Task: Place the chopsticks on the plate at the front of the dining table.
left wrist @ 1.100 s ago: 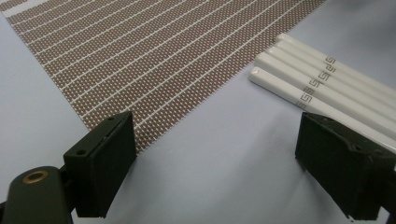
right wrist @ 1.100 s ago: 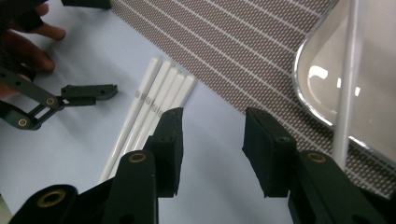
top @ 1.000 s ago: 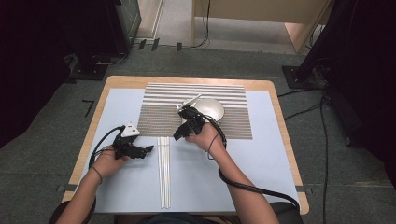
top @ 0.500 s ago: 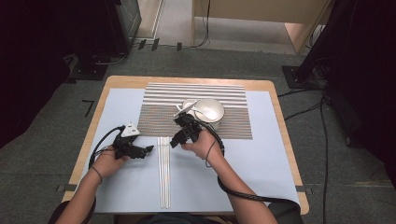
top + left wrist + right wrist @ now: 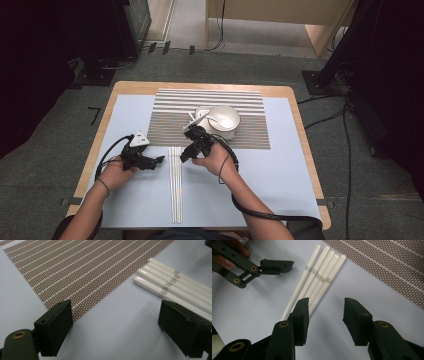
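Note:
Several white chopsticks (image 5: 175,185) with a grey key pattern lie side by side on the pale blue sheet, their thick ends near the placemat's edge. My right gripper (image 5: 184,157) hovers open just above those thick ends; in the right gripper view (image 5: 326,302) its left jaw overlaps the chopsticks (image 5: 318,280) and nothing is between the pads. My left gripper (image 5: 159,160) rests low on the sheet, left of the chopsticks, with its jaws wide apart (image 5: 117,308) and nothing between them. The chopstick ends (image 5: 165,285) lie just ahead of its right jaw.
A brown striped placemat (image 5: 250,135) covers the far middle of the table. On it stands a white bowl (image 5: 225,120) with a white spoon (image 5: 202,119) leaning over its rim. The blue sheet (image 5: 280,175) stretches right and toward me.
My right gripper has come back from beside the bowl, toward me and a little left, down to the chopsticks' thick ends. The left gripper has stayed put.

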Available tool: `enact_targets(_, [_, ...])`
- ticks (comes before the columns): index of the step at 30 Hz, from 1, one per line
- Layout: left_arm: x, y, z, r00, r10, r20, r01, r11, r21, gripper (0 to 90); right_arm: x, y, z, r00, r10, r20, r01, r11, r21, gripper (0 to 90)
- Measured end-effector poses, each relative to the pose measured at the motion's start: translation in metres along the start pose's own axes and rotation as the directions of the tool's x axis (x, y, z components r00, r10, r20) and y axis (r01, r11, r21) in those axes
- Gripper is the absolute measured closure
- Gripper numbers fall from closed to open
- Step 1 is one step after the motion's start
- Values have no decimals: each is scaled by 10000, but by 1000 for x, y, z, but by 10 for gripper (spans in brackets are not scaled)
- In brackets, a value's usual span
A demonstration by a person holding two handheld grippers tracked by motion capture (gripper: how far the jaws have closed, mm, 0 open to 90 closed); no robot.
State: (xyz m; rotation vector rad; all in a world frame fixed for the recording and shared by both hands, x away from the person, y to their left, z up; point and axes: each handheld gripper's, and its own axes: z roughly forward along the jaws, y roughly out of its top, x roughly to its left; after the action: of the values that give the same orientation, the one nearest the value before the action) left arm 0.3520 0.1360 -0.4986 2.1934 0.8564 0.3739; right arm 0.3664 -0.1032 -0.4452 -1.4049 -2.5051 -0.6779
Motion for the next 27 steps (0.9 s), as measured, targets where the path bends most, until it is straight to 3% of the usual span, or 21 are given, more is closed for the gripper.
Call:
enact_targets(16, [0,0,0,10000,-3,-6,3,10000,-7,118,6,-6,9,9997,-100,-220,102,9999,65,567])
enact_targets(27, [0,0,0,10000,28,-3,-28,10000,19,118,15,-12,18,9993,-212,-309,220,9994,253,687])
